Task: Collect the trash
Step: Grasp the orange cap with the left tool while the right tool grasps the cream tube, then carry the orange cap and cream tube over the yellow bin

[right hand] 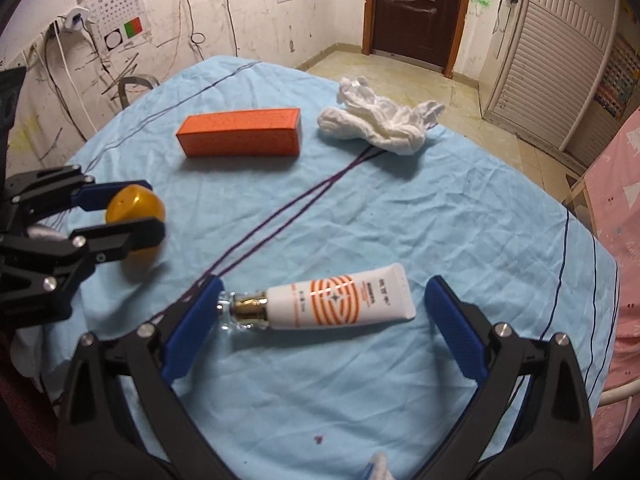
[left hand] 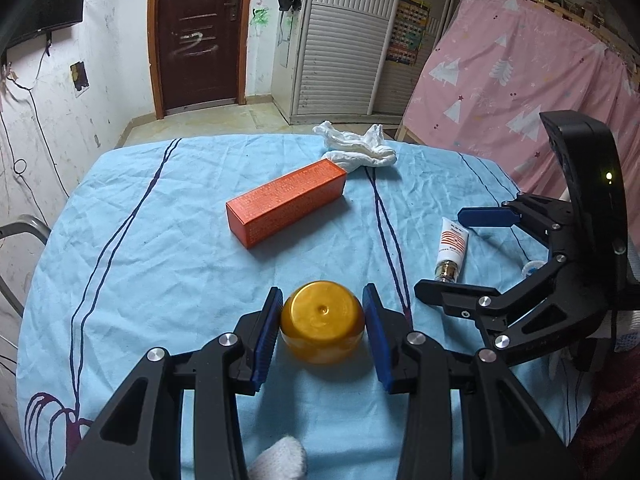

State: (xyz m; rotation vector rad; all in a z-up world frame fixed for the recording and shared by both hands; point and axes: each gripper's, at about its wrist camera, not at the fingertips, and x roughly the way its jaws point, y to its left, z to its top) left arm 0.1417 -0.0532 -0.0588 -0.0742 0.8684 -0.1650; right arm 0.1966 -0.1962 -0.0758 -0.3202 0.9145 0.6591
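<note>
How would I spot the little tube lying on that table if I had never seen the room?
Look at the blue tablecloth and find the right gripper, whose wide-open jaws point down at it. Between them lies the tube, on its side and pointing crosswise. It alone is white with orange stripes and a gold collar, unlike the plain orange box and the crumpled tissue farther back.

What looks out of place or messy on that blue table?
A crumpled white tissue wad lies at the table's far edge. The cream tube lies on its side between the open right tongs; its clear cap end is by one pad. The left tongs pinch an amber bottle. No spill shows.
</note>
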